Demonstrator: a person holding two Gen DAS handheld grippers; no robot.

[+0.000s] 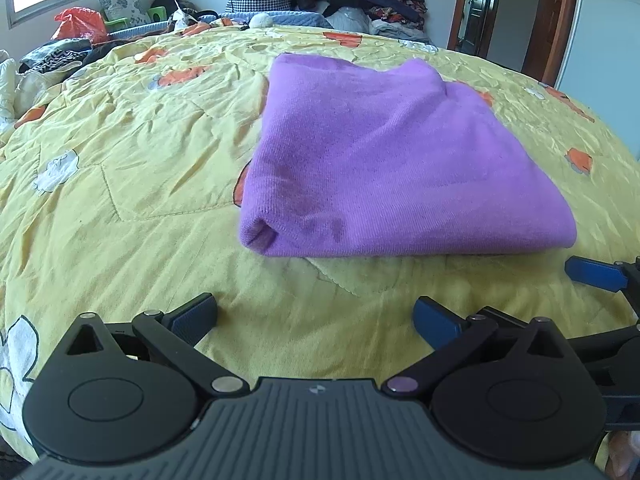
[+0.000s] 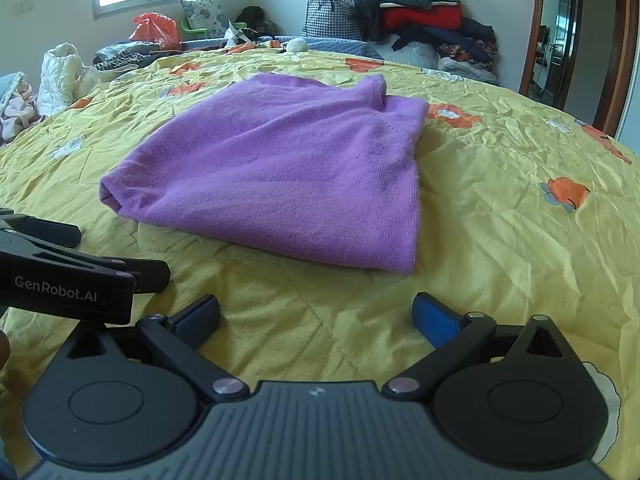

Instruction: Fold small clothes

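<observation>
Both grippers are hovering empty over the near edge of the bed: the left gripper (image 1: 316,318) is holding its fingers spread wide, and the right gripper (image 2: 316,316) beside it is doing the same. Just ahead of them, a folded purple sweater (image 1: 384,160) is lying flat on the yellow flowered quilt (image 1: 140,200), apart from both. Piled clothes (image 2: 416,4) are sitting beyond the bed's far edge
</observation>
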